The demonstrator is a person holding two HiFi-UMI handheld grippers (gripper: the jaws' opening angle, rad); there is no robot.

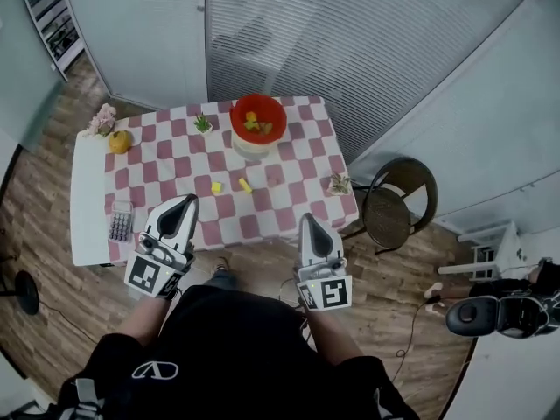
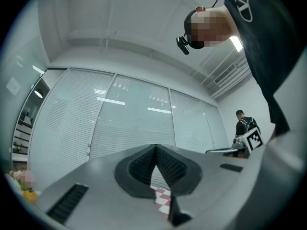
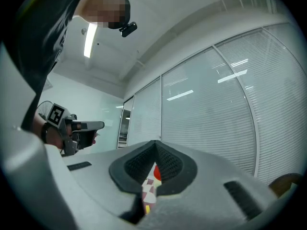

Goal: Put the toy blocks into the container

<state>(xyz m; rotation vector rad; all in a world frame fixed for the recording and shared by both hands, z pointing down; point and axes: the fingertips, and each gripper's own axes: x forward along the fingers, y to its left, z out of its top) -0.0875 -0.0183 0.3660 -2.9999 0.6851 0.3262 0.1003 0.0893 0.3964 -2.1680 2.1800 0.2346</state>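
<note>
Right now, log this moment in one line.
left gripper: shut, empty | right gripper: shut, empty | yellow blocks: two loose on tablecloth | red container: blocks inside

Wood floor (image 1: 35, 261); blind-covered glass wall (image 1: 350, 42); checkered table (image 1: 289, 191), dark round chair (image 1: 389, 213) just beside.

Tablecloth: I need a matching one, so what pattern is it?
The tablecloth is pink-and-white checked, clearest in the head view.
</note>
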